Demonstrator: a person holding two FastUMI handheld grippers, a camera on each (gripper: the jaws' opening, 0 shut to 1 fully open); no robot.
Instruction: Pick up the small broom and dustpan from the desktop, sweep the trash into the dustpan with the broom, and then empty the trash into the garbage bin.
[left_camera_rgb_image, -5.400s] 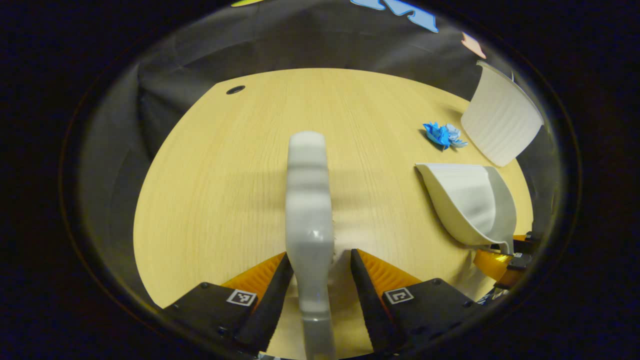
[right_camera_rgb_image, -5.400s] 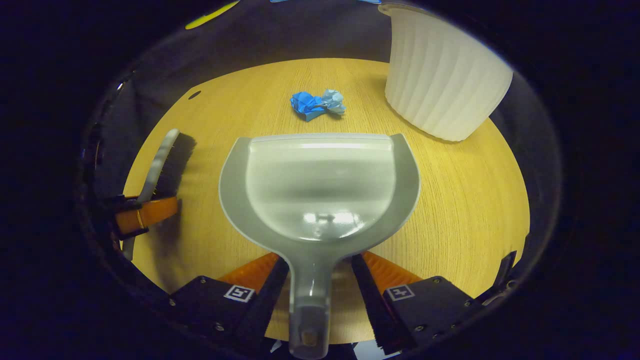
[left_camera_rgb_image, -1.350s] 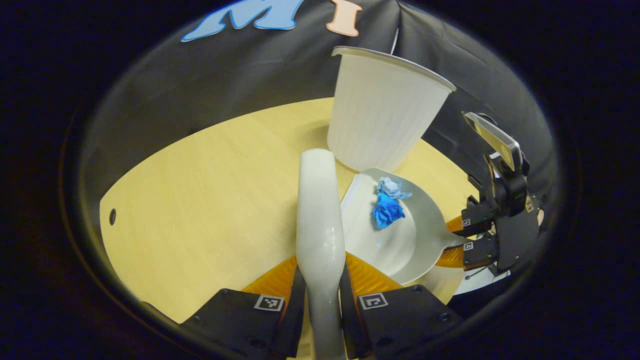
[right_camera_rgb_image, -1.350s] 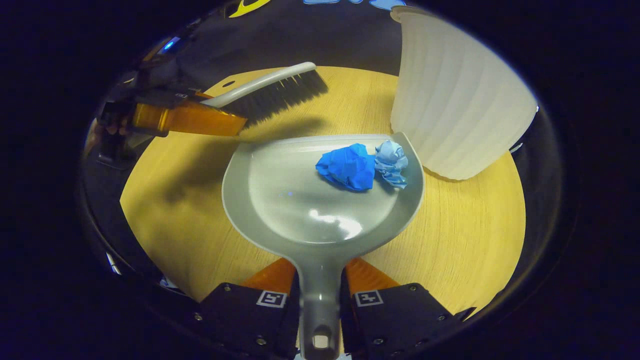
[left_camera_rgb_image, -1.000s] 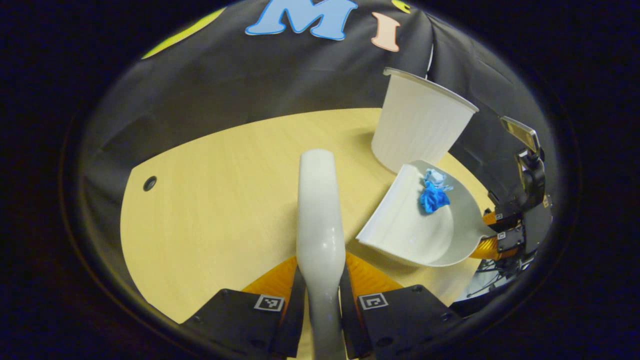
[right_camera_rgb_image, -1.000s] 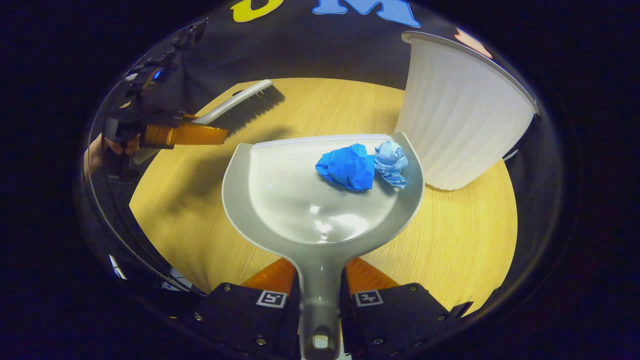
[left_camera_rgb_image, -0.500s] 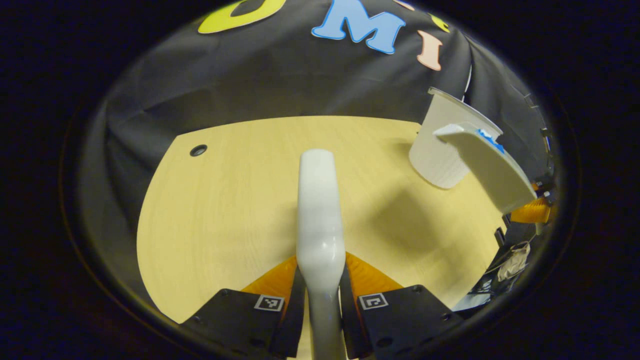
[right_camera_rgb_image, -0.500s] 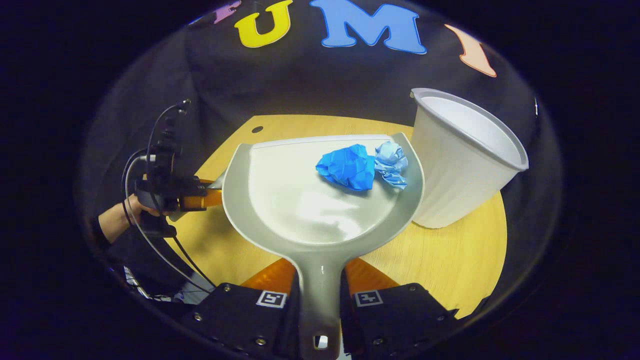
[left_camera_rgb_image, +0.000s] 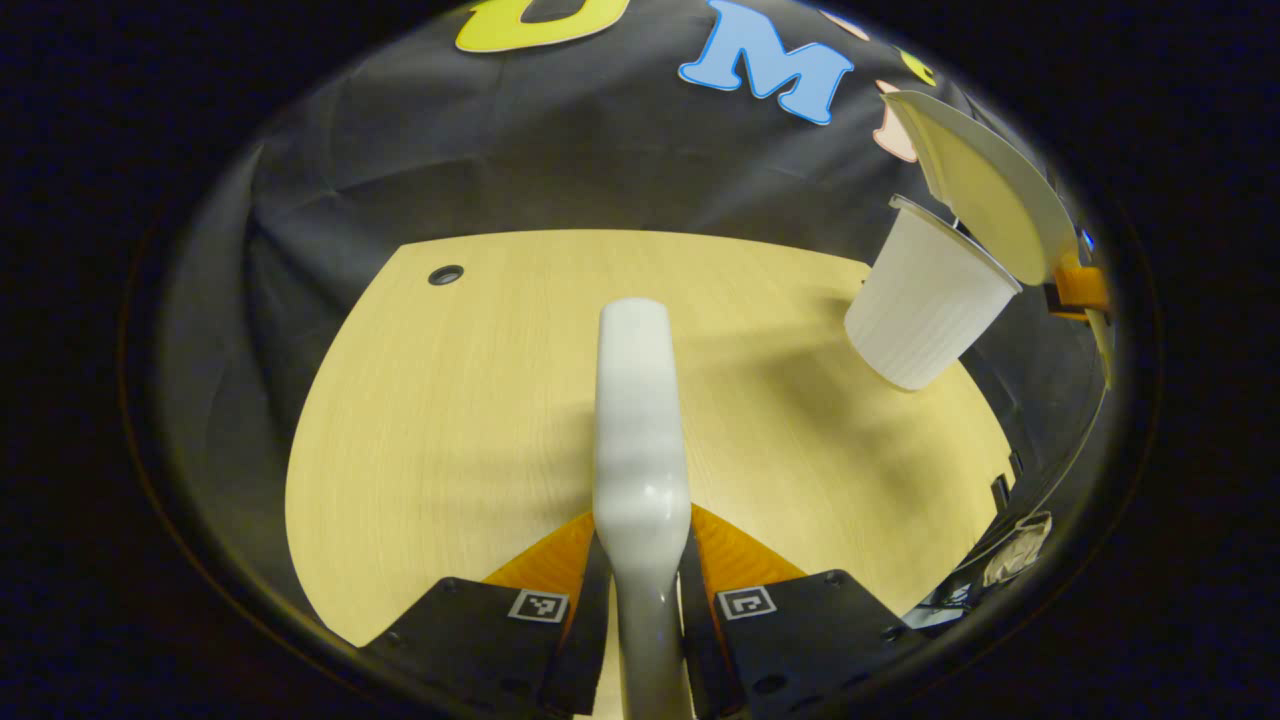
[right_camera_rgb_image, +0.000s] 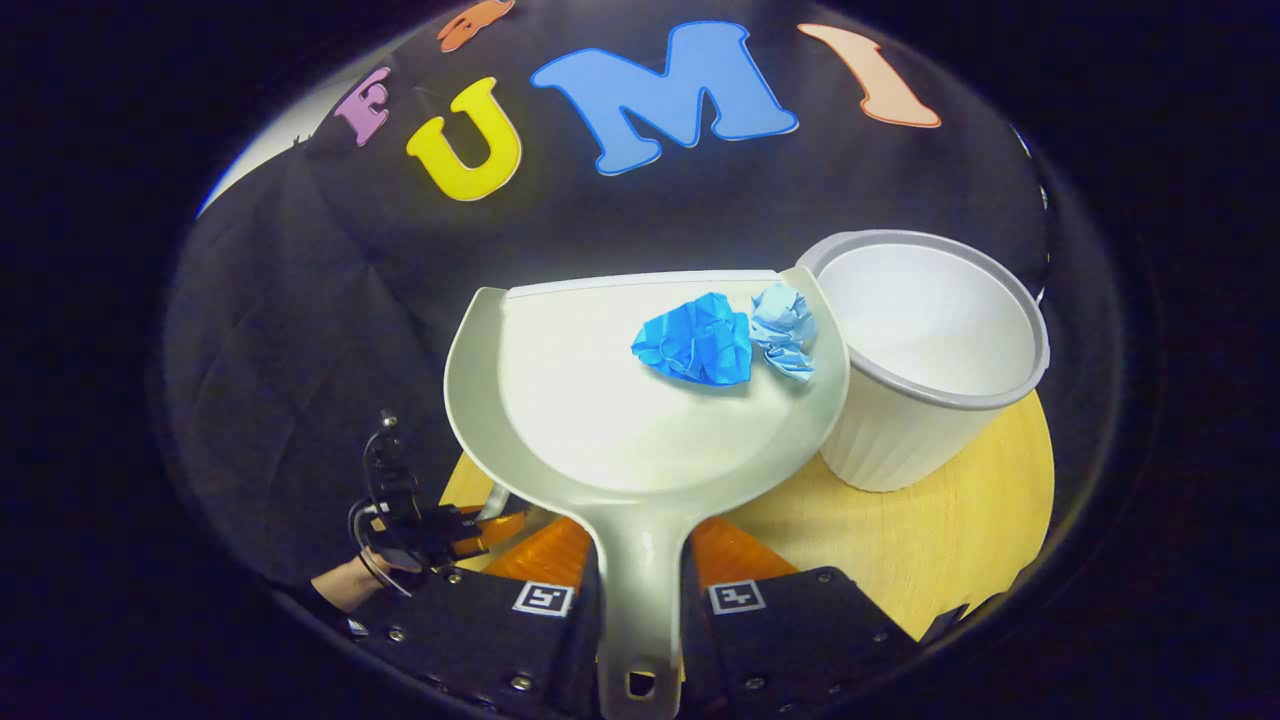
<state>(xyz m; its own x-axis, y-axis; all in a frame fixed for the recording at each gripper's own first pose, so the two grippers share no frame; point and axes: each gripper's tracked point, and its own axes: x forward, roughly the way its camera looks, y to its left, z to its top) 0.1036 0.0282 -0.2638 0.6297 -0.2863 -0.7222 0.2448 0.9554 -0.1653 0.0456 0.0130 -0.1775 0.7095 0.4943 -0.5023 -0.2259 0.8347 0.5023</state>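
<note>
Sweeping looks done, judging by where the trash sits: both paper wads, dark blue (right_camera_rgb_image: 695, 346) and pale blue (right_camera_rgb_image: 785, 328), lie in the dustpan (right_camera_rgb_image: 600, 400) near its front lip. Right tool (right_camera_rgb_image: 640, 590) is clenched on the dustpan handle and holds the pan up in the air, level, its right front corner just beside the rim of the white garbage bin (right_camera_rgb_image: 930, 350). Bin stands near the table's (left_camera_rgb_image: 450, 400) far right edge; inside looks empty.

Left tool (left_camera_rgb_image: 640, 600) is clenched on the broom (left_camera_rgb_image: 638, 400) handle, held over the table's near edge, well apart from the bin.

Left to do: move pan over the bin's mouth & tip the wads in. Wads are loose and near the lip, so they could slide off early.
</note>
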